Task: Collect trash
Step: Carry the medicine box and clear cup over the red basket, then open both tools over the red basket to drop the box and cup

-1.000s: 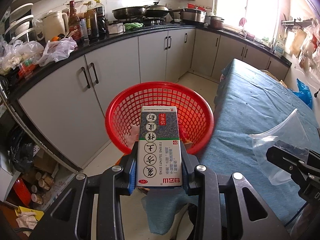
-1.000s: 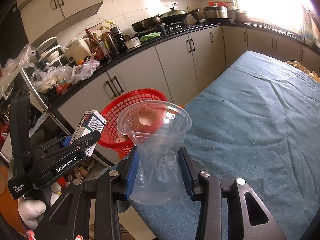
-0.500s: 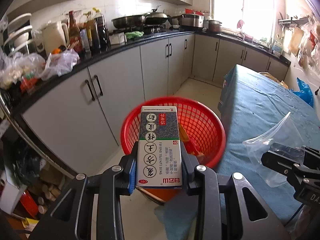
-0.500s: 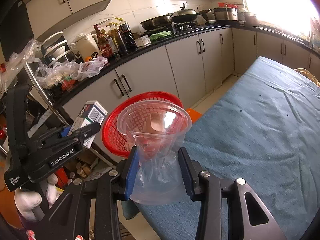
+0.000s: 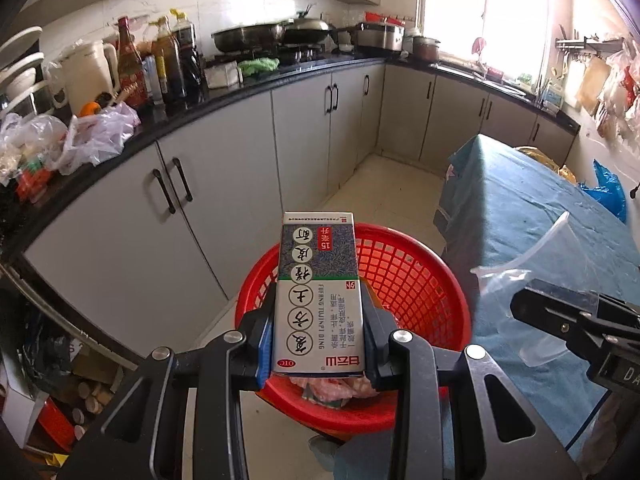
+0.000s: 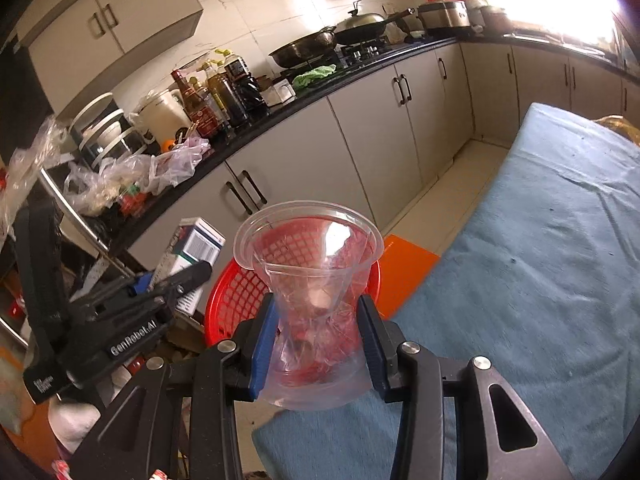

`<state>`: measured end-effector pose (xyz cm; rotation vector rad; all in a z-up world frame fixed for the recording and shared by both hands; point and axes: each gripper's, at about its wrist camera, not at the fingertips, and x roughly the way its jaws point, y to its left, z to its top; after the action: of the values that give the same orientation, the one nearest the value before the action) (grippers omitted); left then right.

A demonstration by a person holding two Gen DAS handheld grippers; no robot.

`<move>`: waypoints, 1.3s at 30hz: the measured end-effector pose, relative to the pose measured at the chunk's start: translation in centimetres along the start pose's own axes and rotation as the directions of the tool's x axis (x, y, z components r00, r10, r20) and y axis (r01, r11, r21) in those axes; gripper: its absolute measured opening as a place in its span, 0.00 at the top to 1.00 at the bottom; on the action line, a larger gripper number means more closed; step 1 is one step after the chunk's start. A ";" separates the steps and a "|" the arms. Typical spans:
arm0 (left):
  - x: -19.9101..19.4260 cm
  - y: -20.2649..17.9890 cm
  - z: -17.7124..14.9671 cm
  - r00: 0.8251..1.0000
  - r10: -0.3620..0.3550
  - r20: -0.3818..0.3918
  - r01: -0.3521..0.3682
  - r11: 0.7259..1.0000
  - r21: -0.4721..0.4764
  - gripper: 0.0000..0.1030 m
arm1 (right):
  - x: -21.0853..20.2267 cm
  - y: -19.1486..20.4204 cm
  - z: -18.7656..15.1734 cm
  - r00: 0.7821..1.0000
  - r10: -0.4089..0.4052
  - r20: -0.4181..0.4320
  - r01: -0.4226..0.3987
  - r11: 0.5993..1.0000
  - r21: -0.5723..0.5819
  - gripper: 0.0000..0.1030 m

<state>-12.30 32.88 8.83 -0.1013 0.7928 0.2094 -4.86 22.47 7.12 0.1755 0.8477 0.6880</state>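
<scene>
My left gripper [image 5: 318,340] is shut on a grey-and-white medicine box [image 5: 318,292], which hangs over the near side of a red mesh basket [image 5: 416,280] on the floor. Scraps lie in the basket's bottom. My right gripper [image 6: 318,344] is shut on a clear plastic cup [image 6: 312,280], crushed at its waist, held just above the table's corner with the red basket [image 6: 228,300] behind it. The cup [image 5: 532,280] and the right gripper also show at the right edge of the left wrist view, and the box [image 6: 192,256] at the left of the right wrist view.
A table under a blue cloth [image 6: 540,280] fills the right. Grey cabinets [image 5: 224,184] under a black counter crowded with bottles, bags and pans run along the left and back. An orange board [image 6: 404,268] lies beside the basket. Boxes and clutter [image 5: 48,392] sit low left.
Both grippers have drawn back and to the right with their loads, so the basket now sits lower and nearer in both views. Neither grip has altered.
</scene>
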 end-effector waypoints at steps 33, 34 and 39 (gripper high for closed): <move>8.9 1.7 -0.9 0.990 -0.035 -0.138 0.023 0.996 -0.087 0.66 | 9.7 -1.9 2.2 0.996 -0.023 -0.086 0.027 0.999 0.046 0.57; 8.8 1.8 -0.9 0.990 -0.038 -0.135 0.025 0.995 -0.092 0.63 | 9.7 -1.9 2.2 0.996 -0.024 -0.084 0.028 0.999 0.046 0.56; 7.8 2.0 -0.8 0.994 -0.033 -0.102 0.023 0.995 -0.100 0.49 | 9.6 -1.8 2.3 0.997 -0.029 -0.076 0.033 0.998 0.046 0.56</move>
<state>-8.02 35.88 2.66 -0.2179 0.8839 0.2180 2.17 27.34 1.81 0.1796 0.9380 0.6487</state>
